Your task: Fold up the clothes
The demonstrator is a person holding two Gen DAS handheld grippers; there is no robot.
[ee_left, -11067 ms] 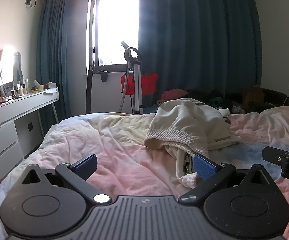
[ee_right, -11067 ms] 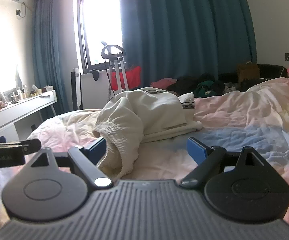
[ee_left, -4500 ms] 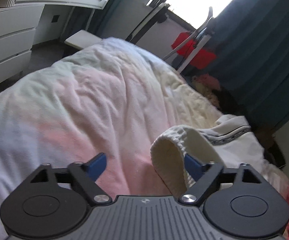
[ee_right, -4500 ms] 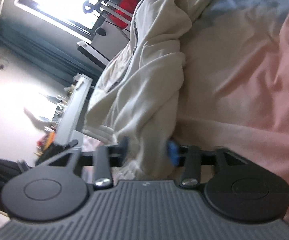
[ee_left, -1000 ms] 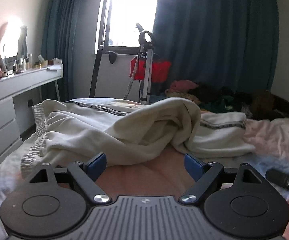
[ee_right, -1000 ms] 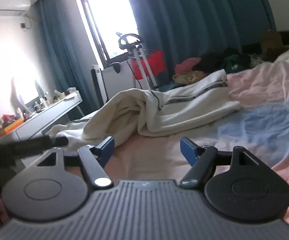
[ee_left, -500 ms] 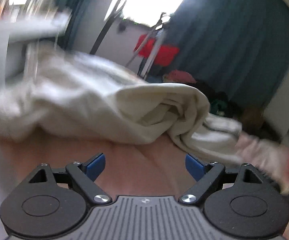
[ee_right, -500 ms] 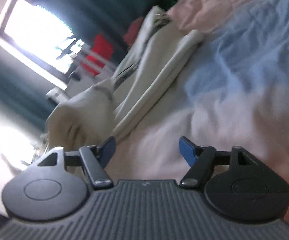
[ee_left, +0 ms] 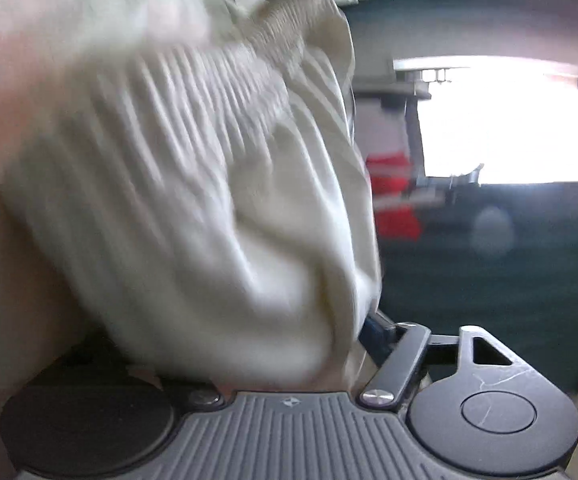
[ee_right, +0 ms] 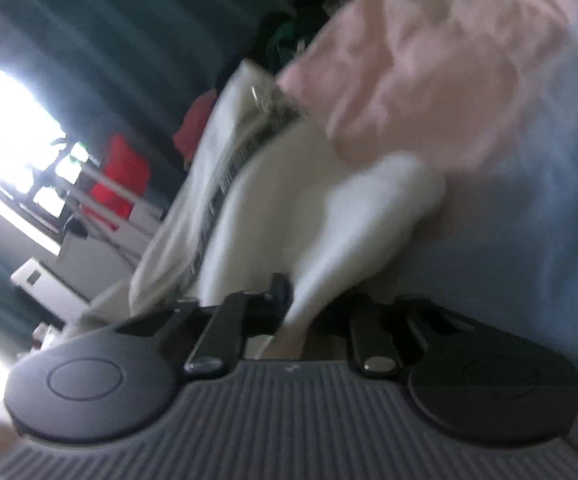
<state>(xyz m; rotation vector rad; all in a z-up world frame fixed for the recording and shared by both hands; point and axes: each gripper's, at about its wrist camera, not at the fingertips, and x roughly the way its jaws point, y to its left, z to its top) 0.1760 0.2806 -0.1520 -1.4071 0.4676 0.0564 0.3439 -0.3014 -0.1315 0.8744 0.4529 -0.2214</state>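
Note:
A cream garment [ee_left: 209, 200] with a ribbed elastic waistband [ee_left: 289, 12] fills the left and middle of the blurred, sideways-rolled left wrist view. It is packed into my left gripper [ee_left: 289, 332] and hides the left finger. The right fingertip [ee_left: 377, 332] has drawn inward against the cloth. In the right wrist view the same garment [ee_right: 329, 220], with a dark striped trim [ee_right: 225, 176], lies on the pink and blue bedspread [ee_right: 449, 60]. My right gripper [ee_right: 313, 296] is shut on a fold of it, its fingers close together.
A bright window [ee_left: 501, 120], a red item [ee_left: 393, 200] and teal curtains [ee_left: 489, 280] lie beyond the bed. The right wrist view shows the window [ee_right: 9, 120], a red item [ee_right: 121, 176], white furniture [ee_right: 49, 280] and a dark clothes pile [ee_right: 285, 44].
Both grippers were open and clear of the garment half a second ago. Both have since rolled sideways, moved onto the cloth and closed on it.

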